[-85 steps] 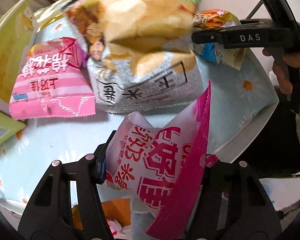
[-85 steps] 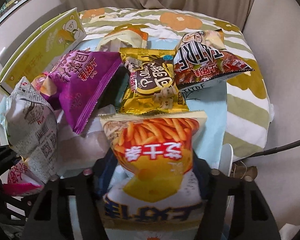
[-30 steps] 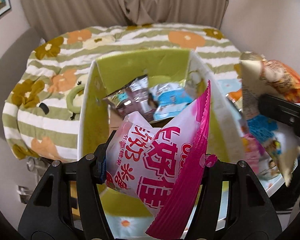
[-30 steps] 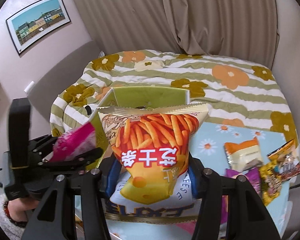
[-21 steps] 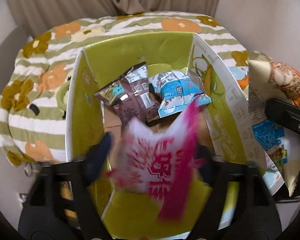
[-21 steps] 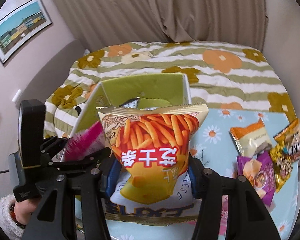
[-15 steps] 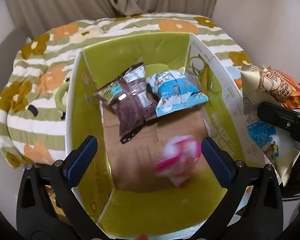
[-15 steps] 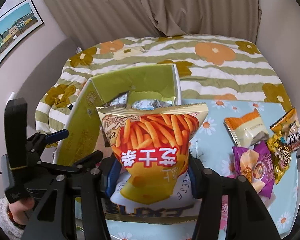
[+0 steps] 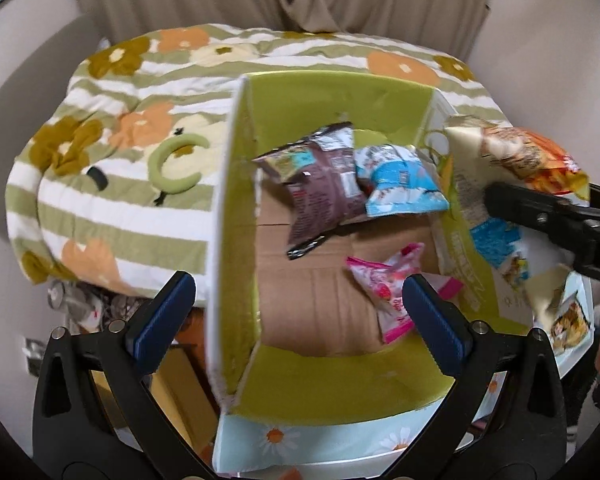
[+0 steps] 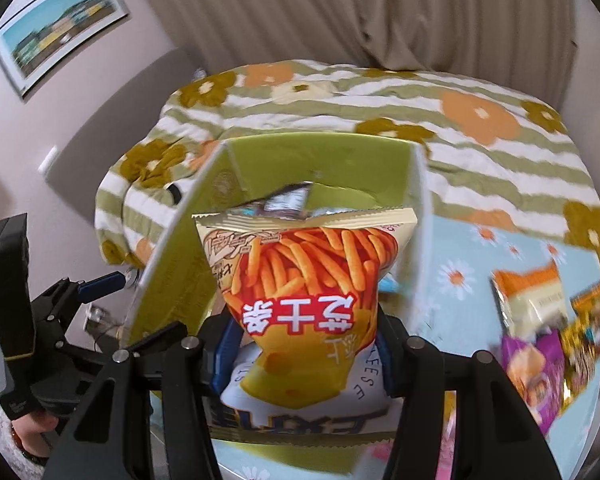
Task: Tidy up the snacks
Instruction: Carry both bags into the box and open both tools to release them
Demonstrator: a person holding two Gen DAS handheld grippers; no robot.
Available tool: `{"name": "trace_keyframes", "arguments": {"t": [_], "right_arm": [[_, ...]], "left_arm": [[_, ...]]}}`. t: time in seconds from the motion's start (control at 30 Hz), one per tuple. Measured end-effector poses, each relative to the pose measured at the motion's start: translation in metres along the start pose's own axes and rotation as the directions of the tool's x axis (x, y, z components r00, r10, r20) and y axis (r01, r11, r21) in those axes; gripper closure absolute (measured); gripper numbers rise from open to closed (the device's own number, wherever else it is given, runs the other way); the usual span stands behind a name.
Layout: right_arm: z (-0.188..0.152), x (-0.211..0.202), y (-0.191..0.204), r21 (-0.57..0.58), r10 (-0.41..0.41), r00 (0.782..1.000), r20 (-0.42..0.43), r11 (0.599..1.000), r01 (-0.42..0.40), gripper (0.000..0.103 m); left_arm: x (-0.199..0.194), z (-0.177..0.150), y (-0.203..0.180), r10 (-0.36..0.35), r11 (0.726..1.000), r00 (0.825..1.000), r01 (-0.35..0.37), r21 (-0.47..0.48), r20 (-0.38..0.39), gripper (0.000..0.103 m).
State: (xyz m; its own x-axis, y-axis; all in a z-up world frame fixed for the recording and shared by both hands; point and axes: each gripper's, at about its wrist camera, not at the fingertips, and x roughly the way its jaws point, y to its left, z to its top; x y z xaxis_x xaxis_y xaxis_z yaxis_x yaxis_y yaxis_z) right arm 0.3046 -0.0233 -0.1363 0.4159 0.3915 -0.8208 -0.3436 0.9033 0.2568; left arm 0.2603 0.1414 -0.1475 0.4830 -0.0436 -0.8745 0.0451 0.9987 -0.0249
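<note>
Left wrist view, pink snack bag (image 9: 384,292) in box (image 9: 236,208), beneath open left claw (image 9: 296,308)

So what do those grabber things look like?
Both are black plastic claws with two angled fingers, round silver bolts on the joints and blue pads on the inside faces. The left gripper shows its blue pads best. The right gripper looks the same. Seen from the right camera, the left one has a boxy black handle with a thin yellow line.

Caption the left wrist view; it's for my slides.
Open left gripper above green box holding pink, brown and blue snack bags.
</note>
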Motion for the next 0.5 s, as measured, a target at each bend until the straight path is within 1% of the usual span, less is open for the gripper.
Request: {"name": "trace_keyframes", "arguments": {"t": [0.13, 0.17, 0.23, 0.27, 0.3, 0.37, 0.5], "right_arm": [[0.007, 0.025, 0.012, -0.027, 0.030, 0.999, -0.018, 0.999, -0.031, 0.051], [0.007, 0.029, 0.012, -0.027, 0.039, 0.999, -0.022, 0.999, -0.040, 0.049], [0.006, 0.036, 0.013, -0.019, 0.066, 0.998, -0.017, 0.998, -0.067, 0.032], [0.004, 0.036, 0.013, -0.016, 0.075, 0.997, -0.015, 0.997, -0.075, 0.013], [0.003, 0.036, 0.013, -0.012, 0.082, 0.997, -0.011, 0.997, -0.082, 0.005], [-0.002, 0.035, 0.011, -0.008, 0.081, 0.997, -0.002, 0.997, -0.081, 0.003], [-0.010, 0.032, 0.009, -0.017, 0.051, 0.999, 0.013, 0.999, -0.051, 0.003]], "left_arm": [[0.000, -0.002, 0.012, 0.030, 0.999, 1.000, -0.030, -0.025, -0.006, 0.000], [0.001, -0.003, 0.014, 0.034, 0.999, 0.999, -0.035, -0.029, -0.010, 0.000], [0.002, -0.005, 0.016, 0.041, 0.999, 0.999, -0.041, -0.034, -0.015, 0.001], [0.003, -0.006, 0.017, 0.043, 0.998, 0.999, -0.043, -0.035, -0.017, 0.001], [0.004, -0.007, 0.017, 0.044, 0.998, 0.999, -0.045, -0.036, -0.021, 0.001], [0.006, -0.011, 0.018, 0.044, 0.998, 0.999, -0.045, -0.040, -0.027, 0.001], [0.008, -0.016, 0.018, 0.047, 0.998, 0.998, -0.048, -0.037, -0.034, 0.001]]}}
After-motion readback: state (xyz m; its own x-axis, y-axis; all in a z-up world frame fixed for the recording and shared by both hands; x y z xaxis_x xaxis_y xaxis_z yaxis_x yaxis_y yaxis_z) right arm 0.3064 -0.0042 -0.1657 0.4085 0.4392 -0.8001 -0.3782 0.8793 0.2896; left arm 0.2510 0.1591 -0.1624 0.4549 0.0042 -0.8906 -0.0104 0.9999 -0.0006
